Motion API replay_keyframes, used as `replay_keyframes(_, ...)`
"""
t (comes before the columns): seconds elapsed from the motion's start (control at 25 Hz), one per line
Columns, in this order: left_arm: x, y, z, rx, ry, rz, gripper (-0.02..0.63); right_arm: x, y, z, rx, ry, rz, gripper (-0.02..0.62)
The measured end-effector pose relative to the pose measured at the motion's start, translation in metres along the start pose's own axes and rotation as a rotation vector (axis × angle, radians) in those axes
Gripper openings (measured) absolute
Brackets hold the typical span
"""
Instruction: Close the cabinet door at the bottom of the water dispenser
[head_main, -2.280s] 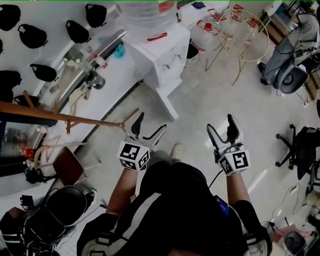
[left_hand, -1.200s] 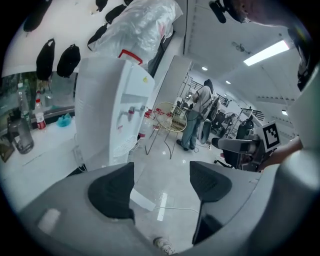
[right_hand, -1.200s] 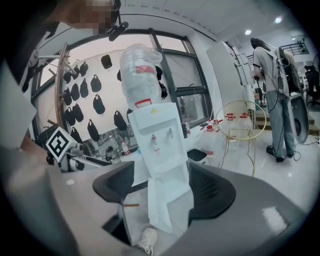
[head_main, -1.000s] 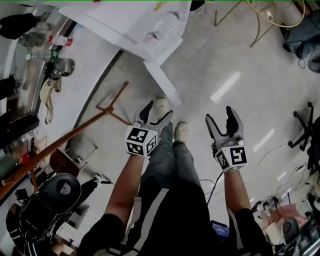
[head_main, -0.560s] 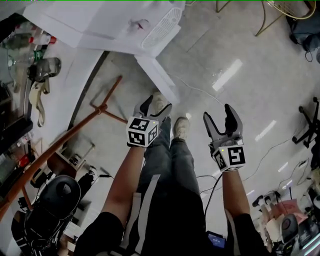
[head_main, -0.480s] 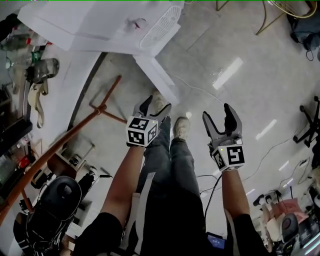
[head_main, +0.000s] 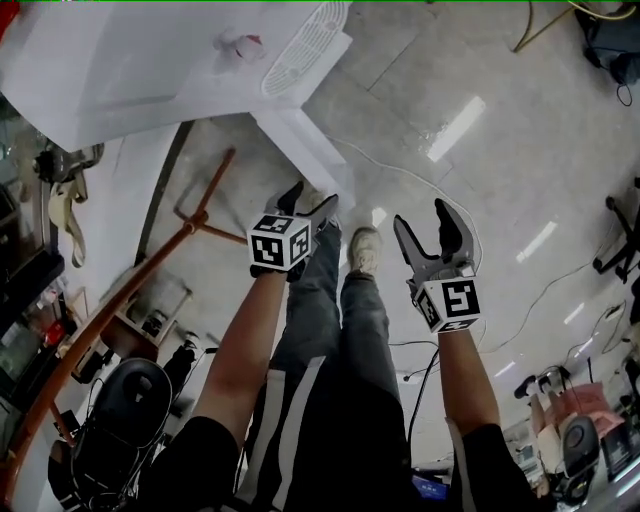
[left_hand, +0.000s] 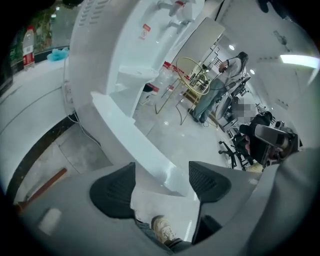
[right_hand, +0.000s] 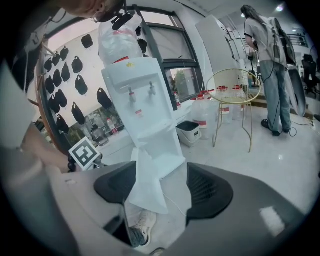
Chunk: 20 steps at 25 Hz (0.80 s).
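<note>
I had both tongs hanging over the tiled floor (head_main: 480, 200), one either side of my legs. The left tongs (head_main: 310, 200) were released, the pads well apart with only my shoe (left_hand: 162, 231) and bare tile showing between them. The right tongs (head_main: 422, 225) had just been closing a little, yet they too gaped and gripped nothing; in the right gripper view the door merely lined up between the pads (right_hand: 207, 192), beyond them and untouched.

The water dispenser (head_main: 150, 70) stood at the edge of the floor, close beside a white ledge (left_hand: 30, 95), with a bottle (right_hand: 120, 37) upside down on top. At its bottom the cabinet door (head_main: 305, 155) hung open, swung out across the floor with its free edge toward my feet. In the left gripper view that door (left_hand: 135, 150) ran as a long white panel just ahead of the left tongs (left_hand: 160, 175), apart from them.

A wooden stand (head_main: 130, 290) leaned near the dispenser. Past it stood a yellow wire frame (right_hand: 235, 87) and a person (right_hand: 267, 65)
</note>
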<state>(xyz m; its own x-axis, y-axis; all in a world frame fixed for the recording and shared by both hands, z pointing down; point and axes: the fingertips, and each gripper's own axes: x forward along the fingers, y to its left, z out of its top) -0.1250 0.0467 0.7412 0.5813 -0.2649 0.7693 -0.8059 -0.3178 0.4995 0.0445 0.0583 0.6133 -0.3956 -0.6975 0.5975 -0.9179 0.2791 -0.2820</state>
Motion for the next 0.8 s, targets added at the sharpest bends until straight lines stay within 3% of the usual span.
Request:
replay_keyframes(0.48,0.023,-0.002,0.001,0.013,0.085,-0.029,0.345,0.006,0.012,0.007,0.019,0.018,0.023,0.304)
replay_keyframes(0.8,0.039,-0.013,0.016,0.046,0.14,-0.079,0.344,0.007,0.005,0.02,0.033,0.024,-0.021,0.293)
